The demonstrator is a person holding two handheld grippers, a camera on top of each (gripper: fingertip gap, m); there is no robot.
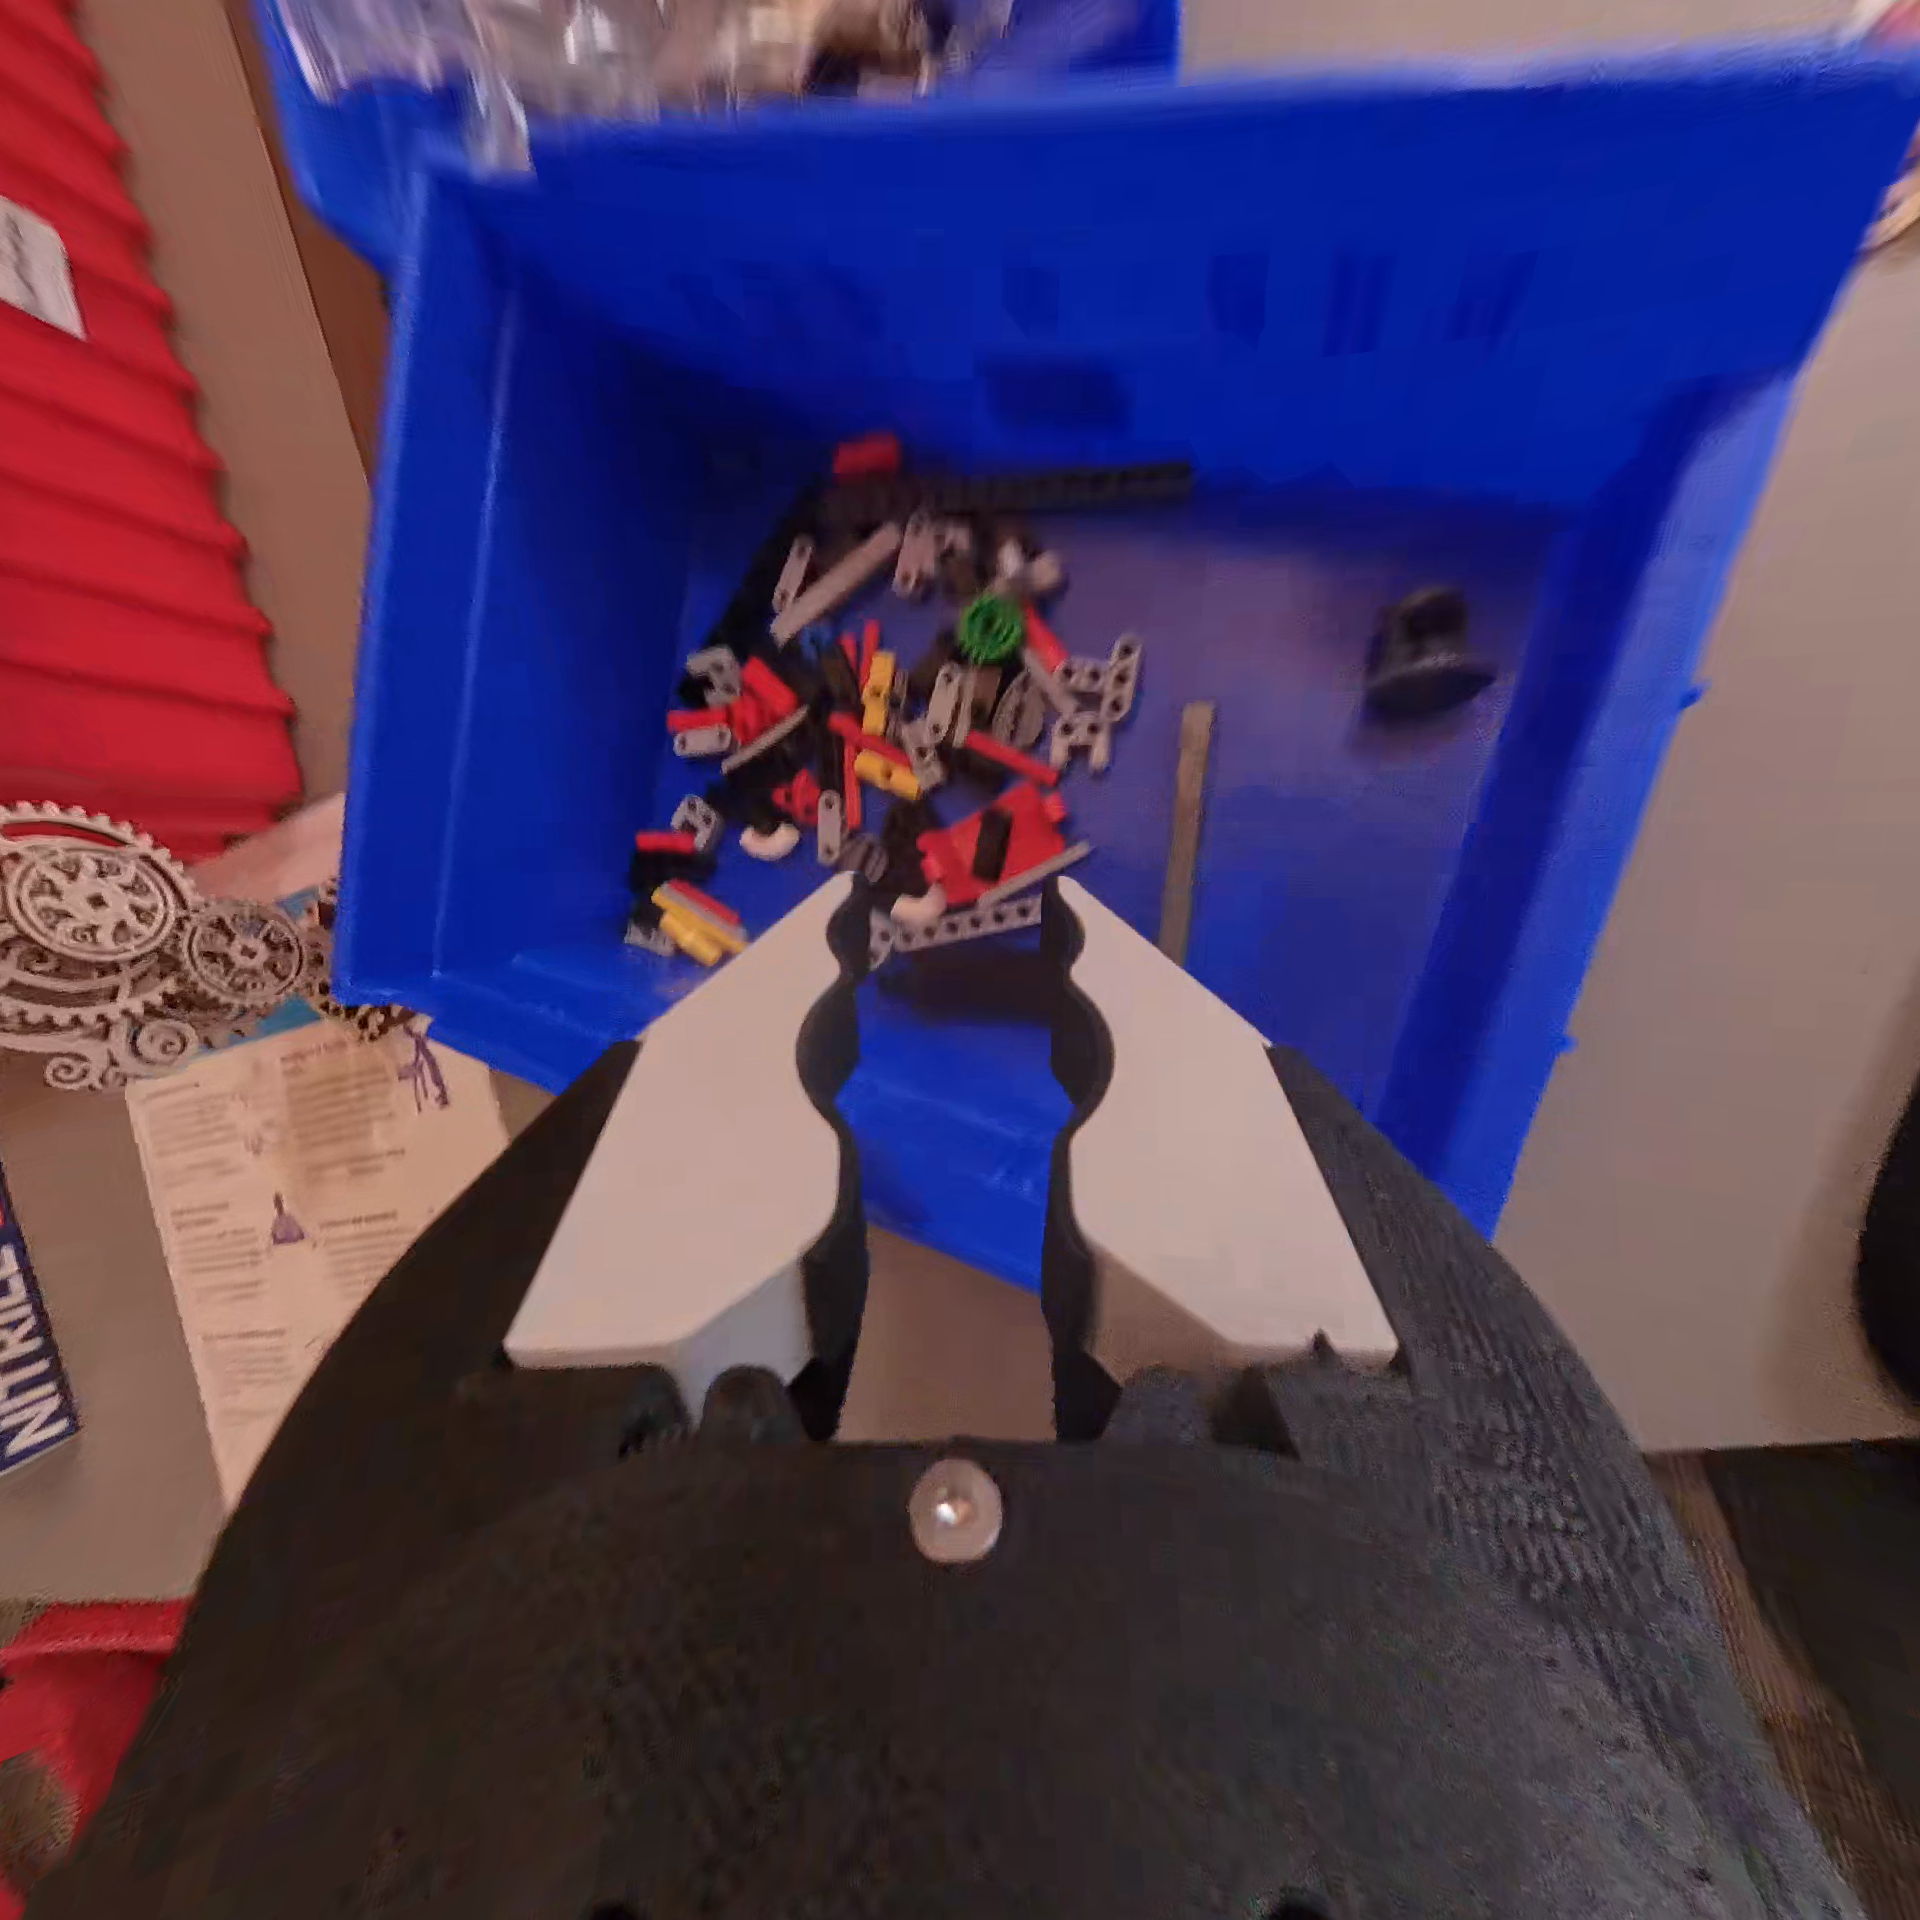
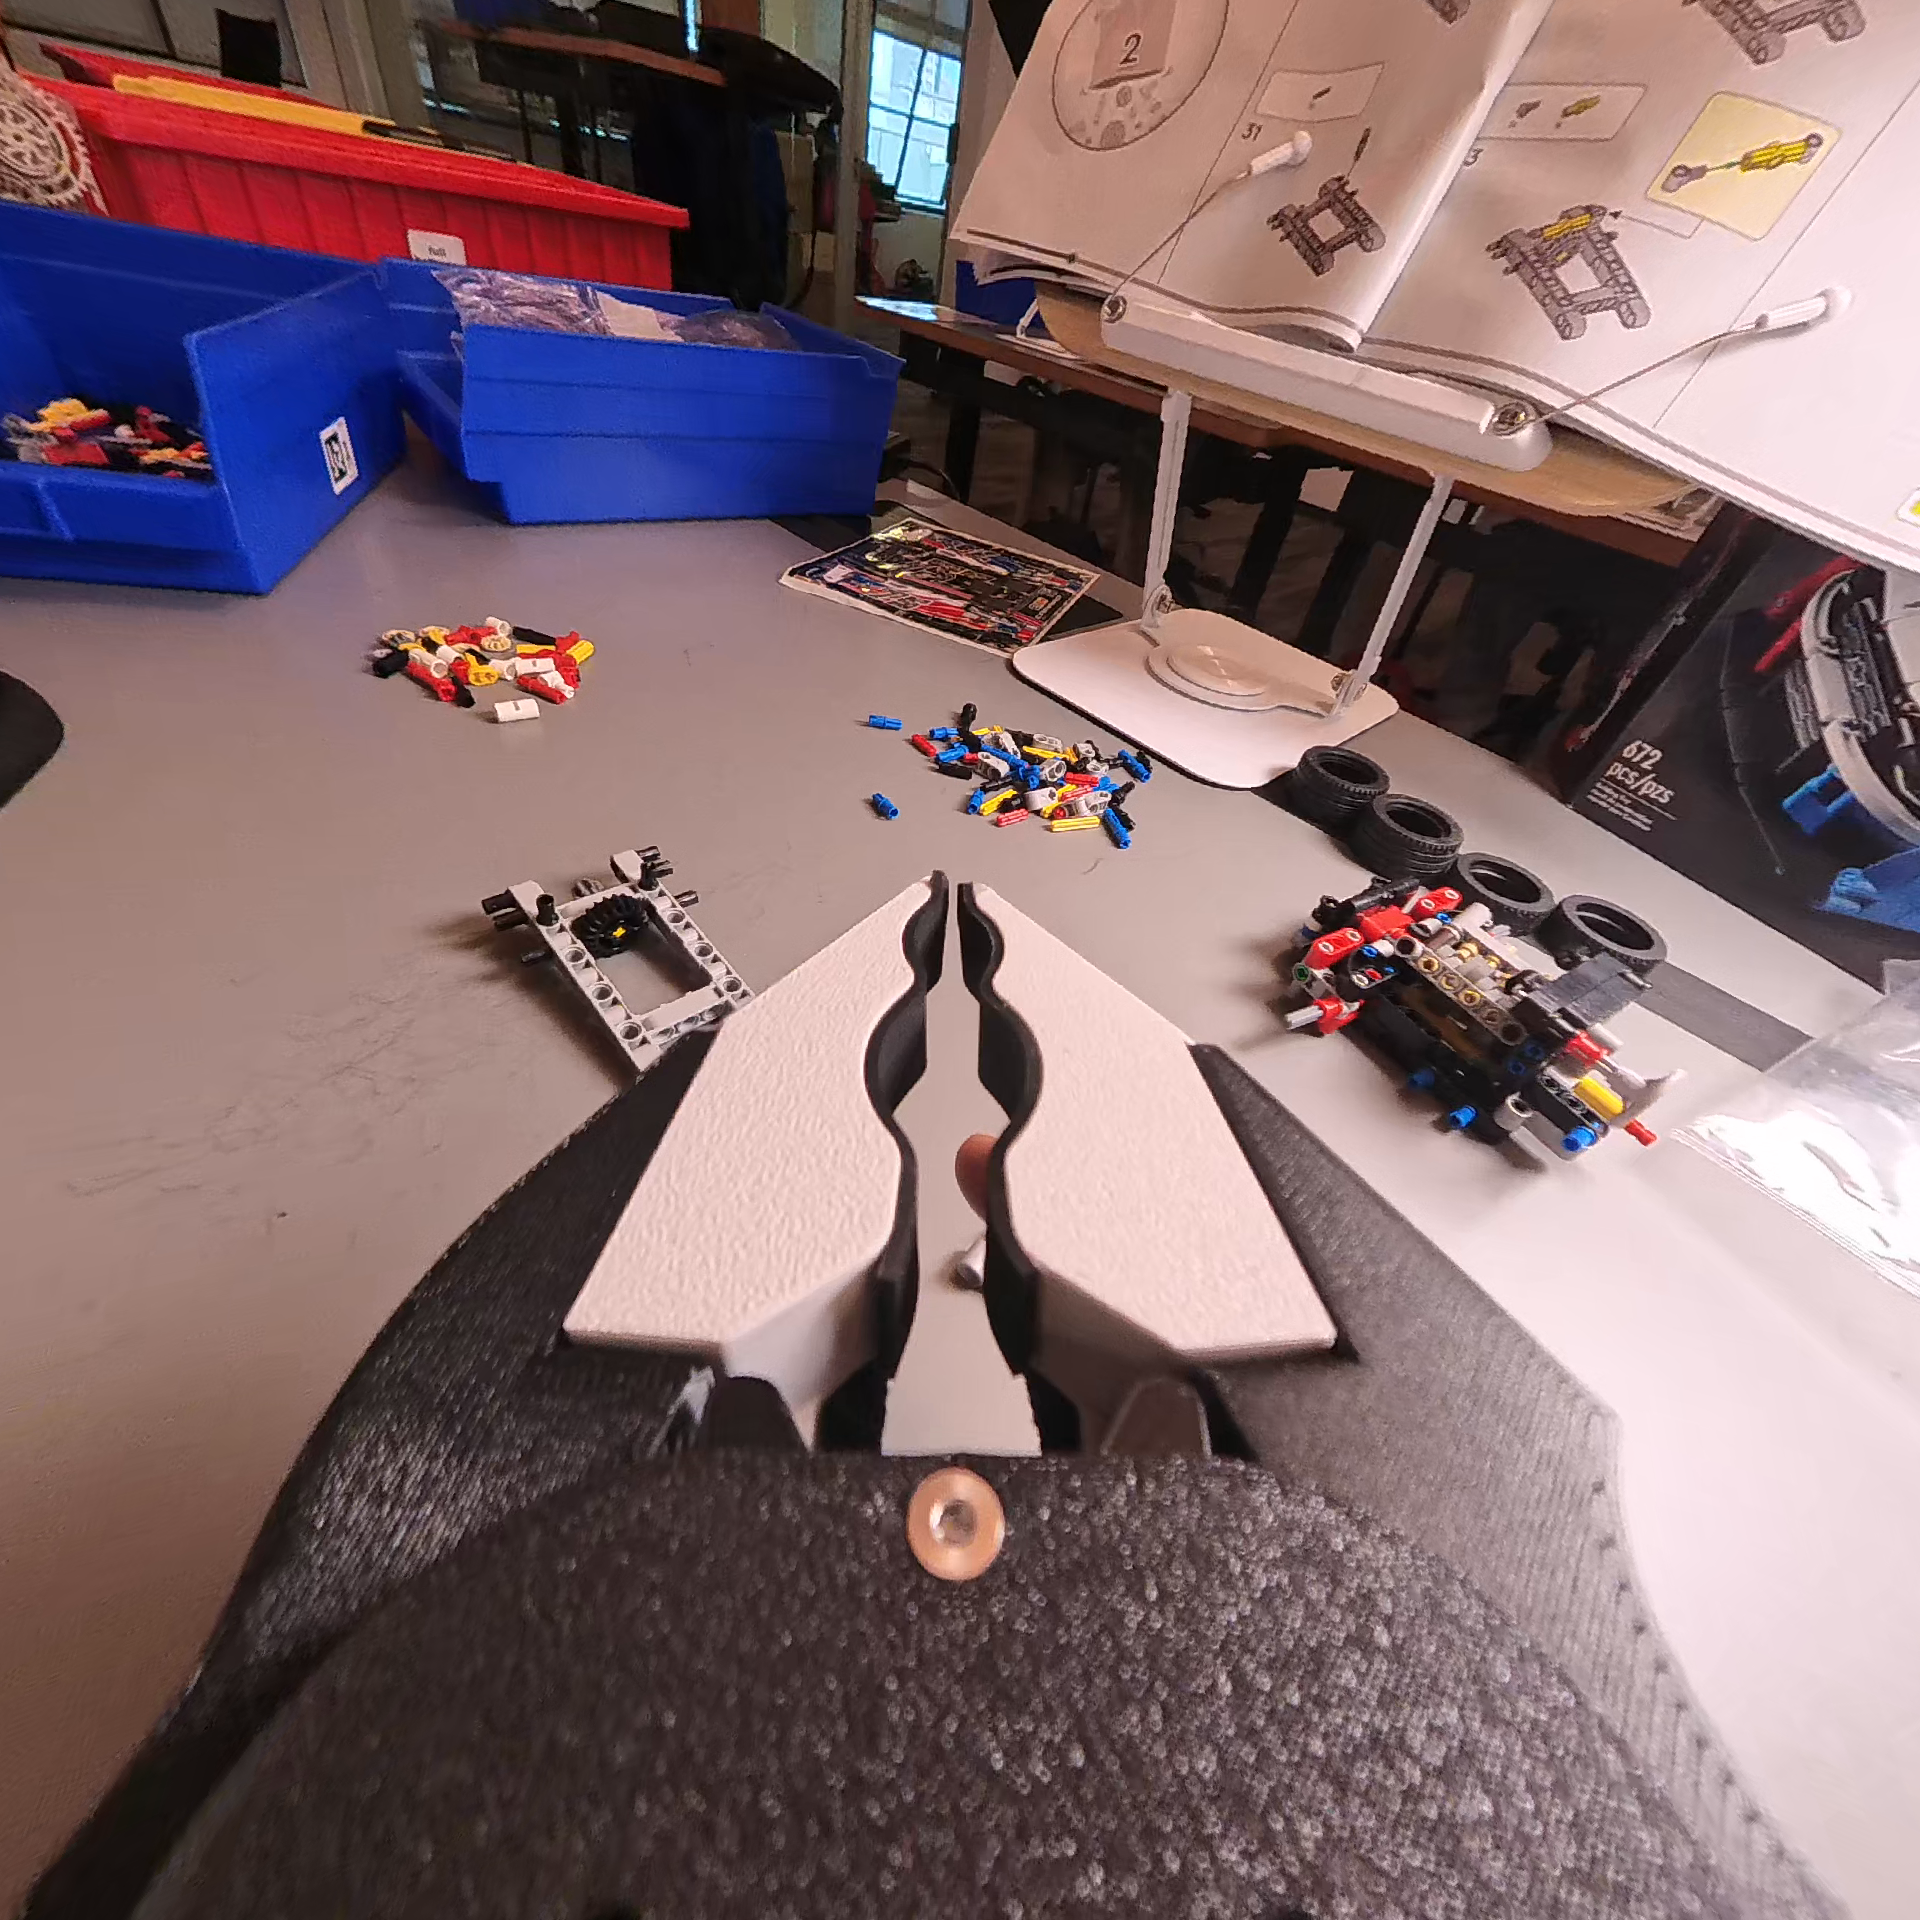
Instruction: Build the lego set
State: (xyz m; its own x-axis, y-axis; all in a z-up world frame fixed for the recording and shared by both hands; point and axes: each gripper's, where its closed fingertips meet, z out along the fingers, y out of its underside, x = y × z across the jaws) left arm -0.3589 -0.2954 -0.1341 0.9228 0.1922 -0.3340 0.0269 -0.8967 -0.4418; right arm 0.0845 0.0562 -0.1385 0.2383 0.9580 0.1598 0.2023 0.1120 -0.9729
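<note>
My left gripper [image 1: 956, 894] is open and empty. It hovers over a blue bin [image 1: 499, 644], its tips just above a heap of red, grey, black and yellow lego pieces [image 1: 883, 727]. My right gripper [image 2: 953, 886] is shut with nothing seen between its tips, low over the grey table [image 2: 260, 1039]. A grey lego frame with a black gear [image 2: 623, 956] lies just left of it. A partly built chassis [image 2: 1455, 1018] lies to its right. Two heaps of small pieces [image 2: 1039, 779] [image 2: 483, 660] lie farther off.
An open instruction booklet [image 2: 1455, 156] rests on a white stand [image 2: 1216, 675] at the back right, with a sticker sheet [image 2: 935, 582], several black tyres [image 2: 1413, 831] and the set's box [image 2: 1766, 748] nearby. Blue bins [image 2: 665, 416] and a red bin [image 2: 364, 197] stand at the back left. A wooden gear model [image 1: 114, 935] sits left of the bin.
</note>
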